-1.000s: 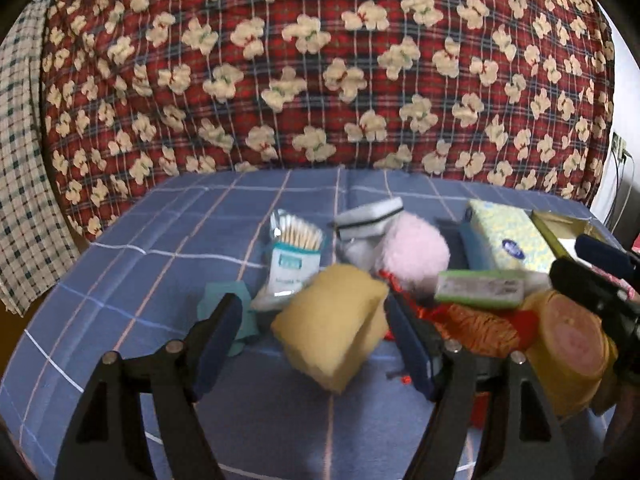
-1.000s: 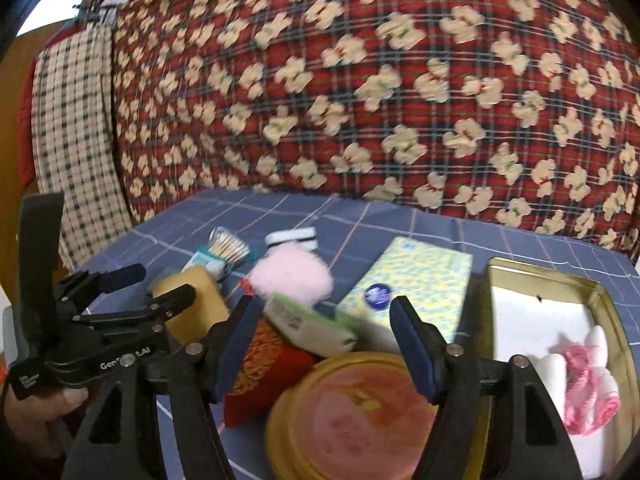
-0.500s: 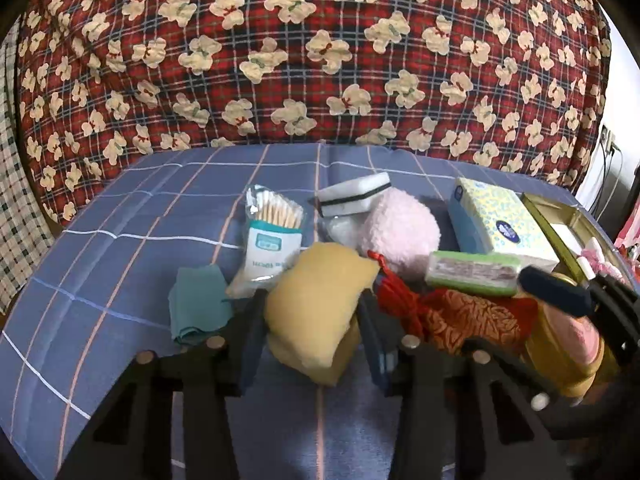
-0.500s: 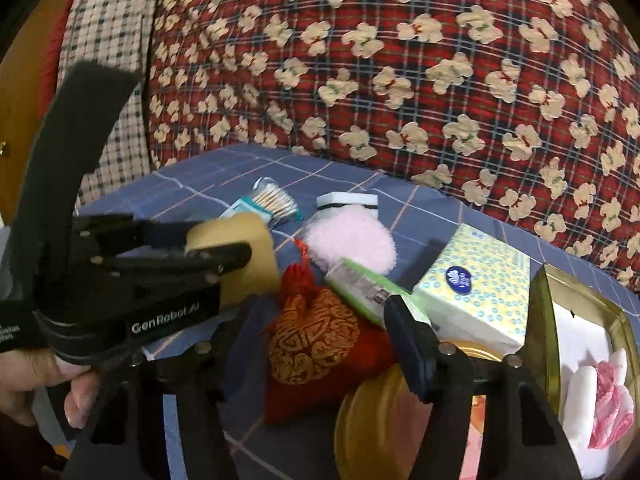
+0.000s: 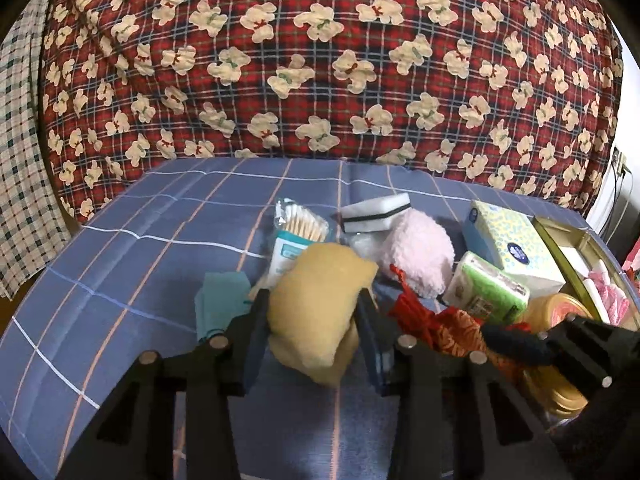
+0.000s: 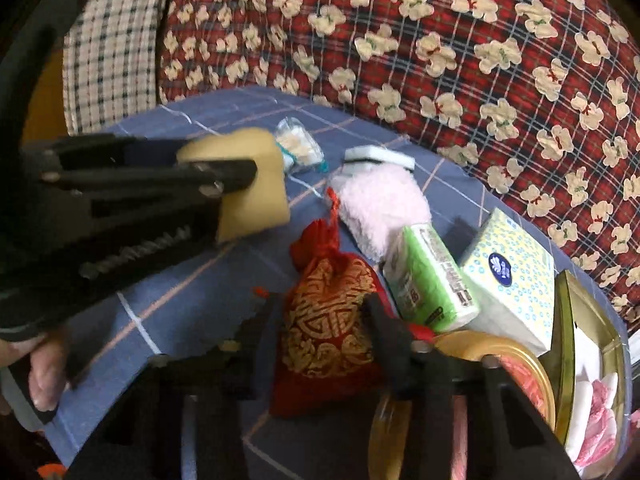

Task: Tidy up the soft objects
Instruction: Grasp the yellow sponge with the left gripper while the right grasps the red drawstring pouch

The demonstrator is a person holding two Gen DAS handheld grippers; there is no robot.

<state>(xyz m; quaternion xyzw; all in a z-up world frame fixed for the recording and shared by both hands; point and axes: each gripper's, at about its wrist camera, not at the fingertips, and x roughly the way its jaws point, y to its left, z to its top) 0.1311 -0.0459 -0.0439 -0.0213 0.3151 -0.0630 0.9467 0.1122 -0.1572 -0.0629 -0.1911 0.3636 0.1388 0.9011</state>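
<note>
- The left gripper (image 5: 312,320) squeezes the yellow foam sponge (image 5: 320,304), just left of the red-and-gold brocade pouch (image 6: 328,316).
- The right gripper (image 6: 320,320) is closing, jaws around that pouch, pads touching its sides.

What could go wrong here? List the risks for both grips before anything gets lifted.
1. The left gripper squeezes the yellow sponge hard; it bulges and may spring out.
2. The right gripper is closing on the red drawstring pouch, which touches the green tissue pack; lifting could drag or tip that pack.
3. The pouch's cord trails toward the pink puff and might snag.
</note>
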